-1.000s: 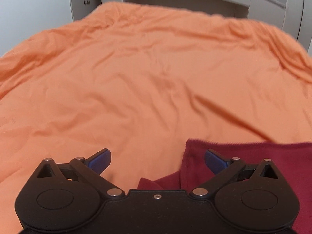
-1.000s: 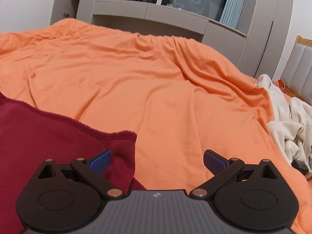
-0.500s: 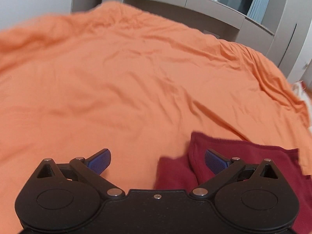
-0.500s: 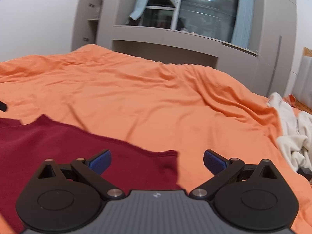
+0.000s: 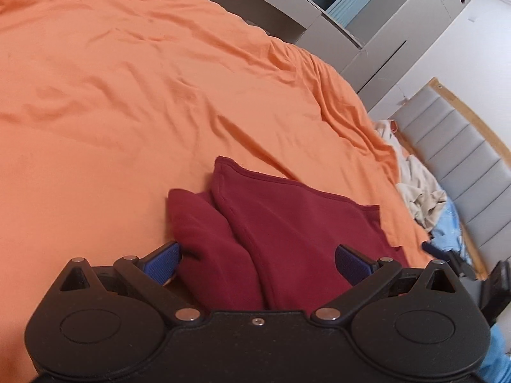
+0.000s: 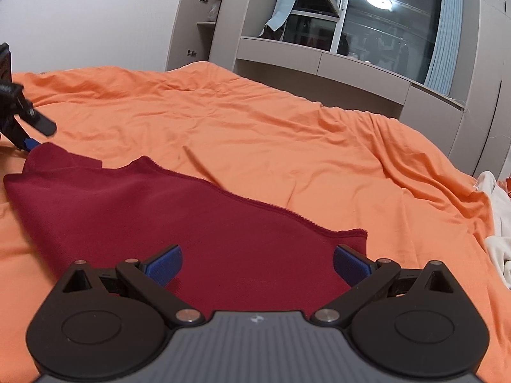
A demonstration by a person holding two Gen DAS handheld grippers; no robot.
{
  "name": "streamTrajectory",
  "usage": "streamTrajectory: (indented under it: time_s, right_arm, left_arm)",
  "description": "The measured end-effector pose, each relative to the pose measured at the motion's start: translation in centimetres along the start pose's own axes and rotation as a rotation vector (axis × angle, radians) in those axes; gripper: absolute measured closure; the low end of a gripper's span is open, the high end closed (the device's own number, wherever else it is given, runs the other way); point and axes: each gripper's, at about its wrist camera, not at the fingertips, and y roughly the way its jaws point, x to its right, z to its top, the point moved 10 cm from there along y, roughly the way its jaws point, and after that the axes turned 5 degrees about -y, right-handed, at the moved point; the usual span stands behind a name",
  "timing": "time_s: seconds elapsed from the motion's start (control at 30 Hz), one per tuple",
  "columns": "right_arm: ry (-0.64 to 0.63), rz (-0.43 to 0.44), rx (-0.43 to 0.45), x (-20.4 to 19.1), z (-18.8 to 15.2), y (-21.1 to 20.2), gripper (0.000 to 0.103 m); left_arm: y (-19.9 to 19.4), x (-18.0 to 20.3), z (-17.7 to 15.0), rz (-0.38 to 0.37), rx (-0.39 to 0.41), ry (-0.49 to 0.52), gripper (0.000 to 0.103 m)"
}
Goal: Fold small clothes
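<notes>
A dark red garment lies on the orange bedsheet, with a folded flap over a bunched part on its left. My left gripper is open, jaws wide, right above the garment's near end. In the right wrist view the same garment lies spread flat on the bedsheet. My right gripper is open, over the garment's right corner. The left gripper shows at the far left of that view, by the garment's far corner.
A heap of cream clothes and something light blue lie at the bed's right side by a grey padded headboard. Grey cabinets and a window stand beyond the bed. The cream clothes also show in the right wrist view.
Both grippers have drawn back and tilted up from the garment. The left view has swung right, showing more of the garment and the headboard. Both stayed open.
</notes>
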Motion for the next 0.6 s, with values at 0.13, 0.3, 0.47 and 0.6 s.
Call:
streamTrajectory:
  time_s: [0.13, 0.3, 0.47, 0.6]
  right_arm:
    - [0.008, 0.004, -0.005, -0.2, -0.3, -0.2, 0.000]
    - [0.024, 0.011, -0.002, -0.4, -0.4, -0.5, 0.000]
    - [0.022, 0.008, -0.008, -0.7, -0.7, -0.5, 0.000]
    - [0.019, 0.005, -0.008, -0.9, -0.8, -0.5, 0.000]
  left_arm:
    - [-1.4, 0.7, -0.6, -0.073, -0.003, -0.060, 0.001]
    - [-2.9, 2.2, -1.8, -0.114, -0.001, -0.049, 0.001]
    - [-3.6, 3.7, -2.1, -0.128, 0.018, -0.010, 0.001]
    - [-3.7, 4.4, -2.1, -0.123, 0.026, 0.003, 0.001]
